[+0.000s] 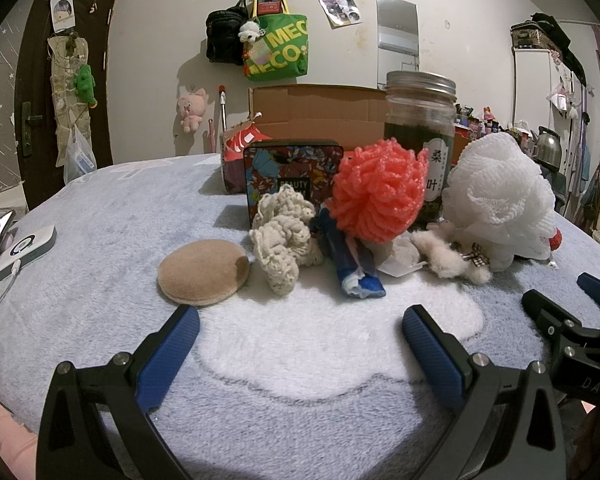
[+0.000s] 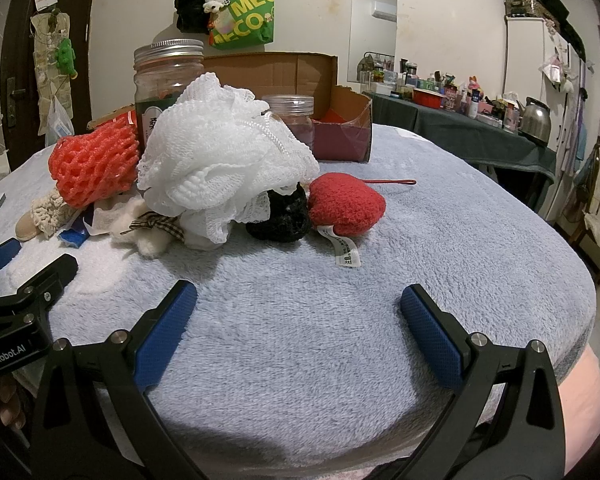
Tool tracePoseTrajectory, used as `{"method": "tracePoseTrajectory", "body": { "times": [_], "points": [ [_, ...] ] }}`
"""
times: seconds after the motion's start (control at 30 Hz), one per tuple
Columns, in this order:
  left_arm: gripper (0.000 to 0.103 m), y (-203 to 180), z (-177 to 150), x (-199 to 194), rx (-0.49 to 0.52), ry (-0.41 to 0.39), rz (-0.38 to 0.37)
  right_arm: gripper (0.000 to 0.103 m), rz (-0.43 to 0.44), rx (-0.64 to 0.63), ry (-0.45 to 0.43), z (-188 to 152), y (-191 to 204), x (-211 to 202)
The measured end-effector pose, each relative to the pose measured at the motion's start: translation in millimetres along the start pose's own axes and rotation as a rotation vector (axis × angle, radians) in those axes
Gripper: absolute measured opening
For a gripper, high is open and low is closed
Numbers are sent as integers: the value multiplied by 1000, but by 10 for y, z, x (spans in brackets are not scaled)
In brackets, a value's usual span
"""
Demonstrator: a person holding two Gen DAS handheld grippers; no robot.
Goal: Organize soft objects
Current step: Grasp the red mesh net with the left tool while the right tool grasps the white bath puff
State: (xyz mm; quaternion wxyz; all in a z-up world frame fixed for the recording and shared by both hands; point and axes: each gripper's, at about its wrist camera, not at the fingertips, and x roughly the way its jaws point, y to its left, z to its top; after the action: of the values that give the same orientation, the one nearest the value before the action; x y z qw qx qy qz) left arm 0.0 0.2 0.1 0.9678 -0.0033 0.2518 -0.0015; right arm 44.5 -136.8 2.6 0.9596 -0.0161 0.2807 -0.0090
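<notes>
Left view: your left tool (image 1: 300, 332) is wide and empty over the blanket (image 1: 100, 240); the puff (image 1: 203, 278) lies just ahead-left, the nearest soft item. Right view: your right tool (image 2: 298, 304) is wide, empty; the red plush (image 2: 346, 206) lies ahead, slightly right, long axis crosswise.

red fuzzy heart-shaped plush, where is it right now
In the right wrist view, the red fuzzy heart-shaped plush lies on the grey fleece blanket, right of the white mesh bath pouf, touching the black knitted scrunchie.

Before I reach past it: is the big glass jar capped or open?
Capped: a silver screw lid sits on the upright jar.
</notes>
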Motion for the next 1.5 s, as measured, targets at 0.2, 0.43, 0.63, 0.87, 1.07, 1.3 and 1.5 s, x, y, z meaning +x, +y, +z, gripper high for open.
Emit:
{"method": "tracePoseTrajectory", "body": {
  "times": [0.2, 0.43, 0.63, 0.87, 1.07, 1.3, 1.5],
  "points": [
    [103, 0, 0, 0, 0, 0, 0, 103, -1, 0, 1, -6, 6, 11],
    [103, -2, -12, 16, 3, 5, -9, 103, 0, -2, 5, -25, 17, 36],
    [103, 30, 107, -7, 41, 1, -35, 103, -1, -32, -12, 116, -34, -53],
    [103, 61, 322, -68, 51, -33, -88, 103, 85, -4, -76, 365, -76, -184],
    [103, 70, 624, -36, 75, -36, -141, 103, 154, 5, -97, 670, -163, -172],
    [103, 10, 871, 89, 129, -23, -221, 103, 299, -10, -32, 928, -211, 116],
    [89, -30, 893, 310, 164, 53, -248, 103, 441, -85, 53, 999, -145, 404]
  ]
}}
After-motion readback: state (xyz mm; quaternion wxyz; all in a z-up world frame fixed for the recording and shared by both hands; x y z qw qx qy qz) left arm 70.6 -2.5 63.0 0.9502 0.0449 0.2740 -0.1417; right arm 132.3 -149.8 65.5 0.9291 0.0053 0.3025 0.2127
